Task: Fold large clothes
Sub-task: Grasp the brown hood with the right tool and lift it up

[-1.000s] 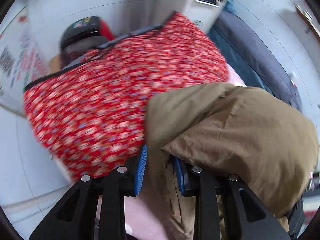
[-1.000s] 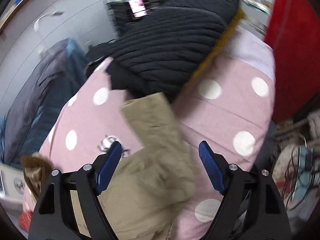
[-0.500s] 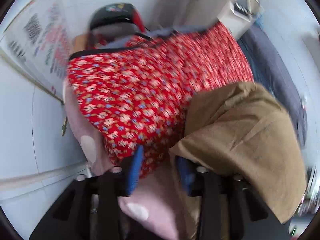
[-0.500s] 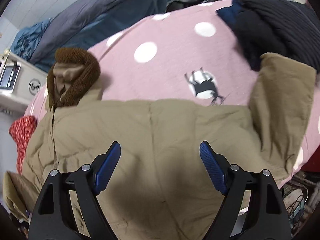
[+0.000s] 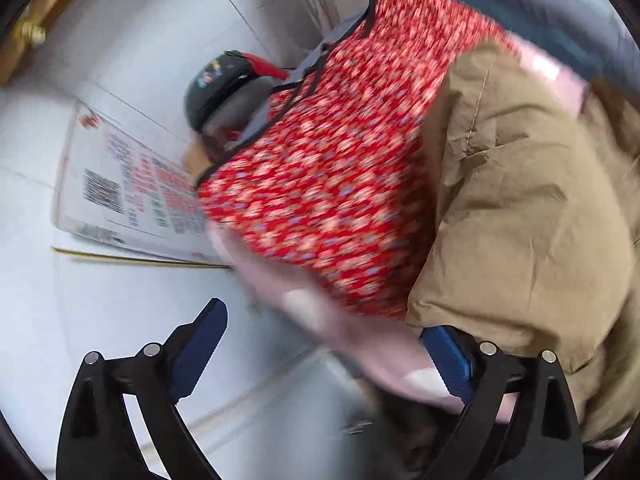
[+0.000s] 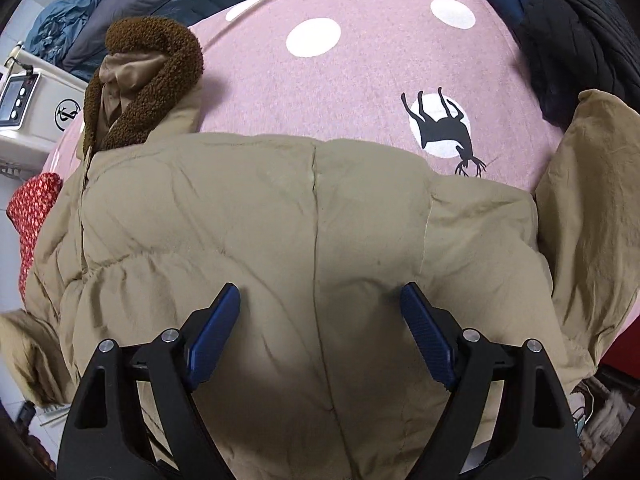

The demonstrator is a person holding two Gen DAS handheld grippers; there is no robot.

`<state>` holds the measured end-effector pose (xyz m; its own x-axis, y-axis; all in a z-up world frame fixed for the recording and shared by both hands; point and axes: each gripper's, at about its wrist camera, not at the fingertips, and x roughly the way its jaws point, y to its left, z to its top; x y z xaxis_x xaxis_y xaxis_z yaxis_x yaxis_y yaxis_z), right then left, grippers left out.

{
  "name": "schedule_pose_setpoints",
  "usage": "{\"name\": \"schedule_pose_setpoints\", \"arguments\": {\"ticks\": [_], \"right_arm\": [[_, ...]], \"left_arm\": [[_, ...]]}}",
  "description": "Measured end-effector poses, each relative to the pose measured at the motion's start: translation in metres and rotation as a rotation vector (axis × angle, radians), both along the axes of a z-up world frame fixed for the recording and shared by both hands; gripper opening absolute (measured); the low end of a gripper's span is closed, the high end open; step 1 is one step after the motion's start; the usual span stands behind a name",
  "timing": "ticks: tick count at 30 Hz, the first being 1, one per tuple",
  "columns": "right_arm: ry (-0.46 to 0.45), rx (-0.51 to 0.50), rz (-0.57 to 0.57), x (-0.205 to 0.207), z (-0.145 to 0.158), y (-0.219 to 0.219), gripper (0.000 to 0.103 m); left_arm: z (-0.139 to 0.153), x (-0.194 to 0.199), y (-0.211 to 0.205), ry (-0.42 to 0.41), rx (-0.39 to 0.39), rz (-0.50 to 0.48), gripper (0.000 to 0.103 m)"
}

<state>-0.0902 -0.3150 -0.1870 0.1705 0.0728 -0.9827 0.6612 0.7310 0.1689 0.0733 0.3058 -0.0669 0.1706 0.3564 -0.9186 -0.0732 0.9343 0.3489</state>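
**Both grippers released over the coat**

Coat (image 6: 280, 216): tan padded thing, lying flat across the pink dotted sheet (image 6: 360, 80). Brown fleece collar (image 6: 152, 76) is at its far left corner in the right wrist view. One sleeve (image 6: 588, 200) is folded up at the right edge, next to a black knit pile (image 6: 572, 40).

Right gripper (image 6: 320, 320): jaws spread wide, pointing steeply down at the coat's back panel. Centre seam runs roughly midway between the two blue pads (image 6: 216, 332). Fabric is under and between the fingers, but nothing is pinched. Can't tell whether the tips touch the cloth.

Left gripper (image 5: 332, 352): jaws have just been opening and now stand wide, nothing gripped. The view is blurred. The coat (image 5: 520, 208) bulges at the right of the frame, with its lower edge sitting right at the right-hand pad (image 5: 448, 356). The left pad hangs over bare white floor (image 5: 120, 300), well clear of any fabric. Between the pads is only the pink sheet's edge (image 5: 360, 340), not the coat.

A red floral cloth (image 5: 340, 160) lies just beside the coat, on its left in this view, touching it. A dark helmet (image 5: 224, 84) sits beyond that, with a printed sheet (image 5: 128, 196) on the floor.
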Motion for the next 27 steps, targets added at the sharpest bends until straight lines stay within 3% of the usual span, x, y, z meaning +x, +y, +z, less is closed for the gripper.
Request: {"name": "schedule_pose_setpoints", "arguments": {"ticks": [4, 9, 12, 16, 21, 22, 23, 24, 27], "right_arm": [[-0.040, 0.023, -0.022, 0.018, 0.003, -0.016, 0.082], [-0.139, 0.073, -0.011, 0.066, 0.004, -0.032, 0.082], [-0.170, 0.134, 0.022, 0.114, -0.010, -0.032, 0.082], [-0.208, 0.181, 0.002, 0.173, -0.039, -0.033, 0.082], [-0.236, 0.190, -0.038, 0.223, -0.074, -0.034, 0.082], [-0.235, 0.197, -0.034, 0.233, -0.080, -0.034, 0.076], [-0.232, 0.200, -0.021, 0.240, -0.083, -0.031, 0.059], [-0.237, 0.215, 0.000, 0.248, -0.084, -0.028, 0.026], [-0.223, 0.191, 0.089, 0.274, -0.064, -0.022, 0.017]], "left_arm": [[-0.008, -0.013, 0.002, 0.033, -0.001, -0.028, 0.091], [-0.022, -0.037, -0.037, 0.087, -0.064, -0.264, 0.091], [-0.031, -0.052, -0.061, 0.126, -0.117, -0.342, 0.091], [-0.043, -0.075, -0.077, 0.170, -0.183, -0.336, 0.091], [-0.032, -0.095, -0.086, 0.120, -0.287, -0.282, 0.091], [-0.032, -0.097, -0.087, 0.118, -0.295, -0.264, 0.091], [-0.032, -0.099, -0.086, 0.113, -0.297, -0.243, 0.091], [-0.033, -0.100, -0.087, 0.109, -0.294, -0.232, 0.091], [-0.032, -0.100, -0.088, 0.092, -0.309, -0.188, 0.091]]}}
